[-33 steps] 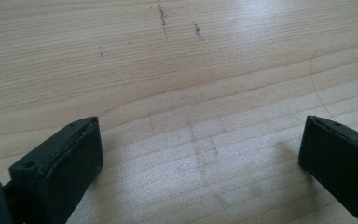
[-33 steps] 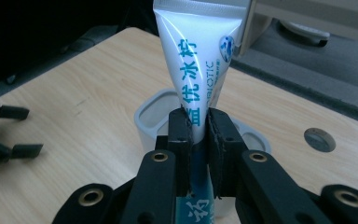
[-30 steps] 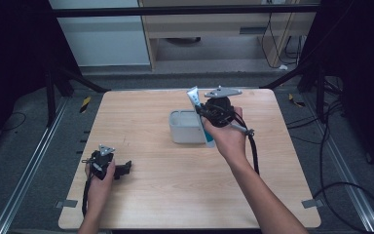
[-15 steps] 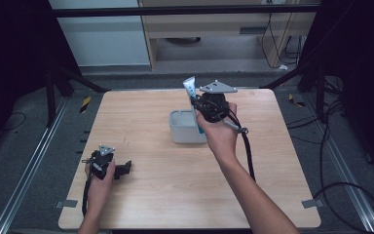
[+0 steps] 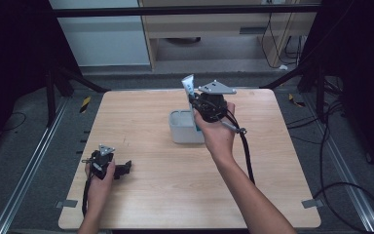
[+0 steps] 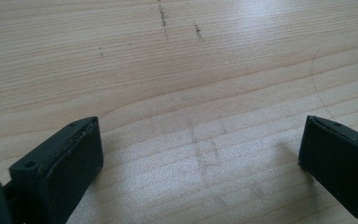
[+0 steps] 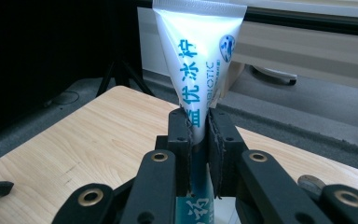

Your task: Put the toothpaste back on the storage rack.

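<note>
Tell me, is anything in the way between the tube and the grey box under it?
Nothing visible. The right gripper holds the tube upright, pinched between its jaws, just above the box. In the high view the box's open top looks clear, though its inside is partly hidden by the hand.

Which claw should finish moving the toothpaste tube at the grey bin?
Right. The right claw is already shut on the toothpaste tube above the grey bin; the left claw is open, low near the table's front-left.
</note>
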A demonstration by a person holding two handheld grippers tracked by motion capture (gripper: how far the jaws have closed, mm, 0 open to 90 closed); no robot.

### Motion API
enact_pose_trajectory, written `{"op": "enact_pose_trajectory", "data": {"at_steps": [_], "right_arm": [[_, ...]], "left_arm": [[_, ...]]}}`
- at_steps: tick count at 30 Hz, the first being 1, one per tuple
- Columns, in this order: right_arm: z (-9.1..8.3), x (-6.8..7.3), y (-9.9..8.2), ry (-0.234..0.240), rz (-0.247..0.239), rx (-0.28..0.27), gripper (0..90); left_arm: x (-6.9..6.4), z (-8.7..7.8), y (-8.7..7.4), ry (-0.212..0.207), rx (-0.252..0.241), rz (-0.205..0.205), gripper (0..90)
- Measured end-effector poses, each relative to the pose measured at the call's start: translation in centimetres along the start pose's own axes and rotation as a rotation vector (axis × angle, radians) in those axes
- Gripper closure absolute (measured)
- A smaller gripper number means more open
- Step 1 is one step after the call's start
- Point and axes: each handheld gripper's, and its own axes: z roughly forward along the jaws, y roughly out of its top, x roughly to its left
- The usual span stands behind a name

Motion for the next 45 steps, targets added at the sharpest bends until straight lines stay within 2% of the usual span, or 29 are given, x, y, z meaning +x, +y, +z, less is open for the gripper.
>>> {"op": "enact_pose_trajectory", "data": {"at_steps": [10,18,26,31,35,45], "right_arm": [[0.1,0.4,0.0,-0.016,0.015,-0.040,80.4],[-0.2,1.4,0.1,-0.065,0.005,-0.111,80.3],[0.0,1.3,0.3,-0.102,0.017,-0.156,80.3],[0.2,1.1,0.3,-0.100,0.034,-0.169,80.3],[0.4,1.2,0.5,-0.099,0.014,-0.190,80.3],[1.6,0.7,1.1,-0.100,0.021,-0.205,80.3]], "left_arm": [[0.0,0.0,0.0,0.000,0.000,0.000,0.0],[0.0,0.0,0.0,0.000,-0.001,0.000,0.0],[0.0,0.0,0.0,0.000,0.000,0.000,0.0],[0.0,0.0,0.0,0.000,-0.001,0.000,0.0],[0.0,0.0,0.0,0.000,-0.001,0.000,0.0],[0.0,0.0,0.0,0.000,0.000,0.000,0.0]]}}
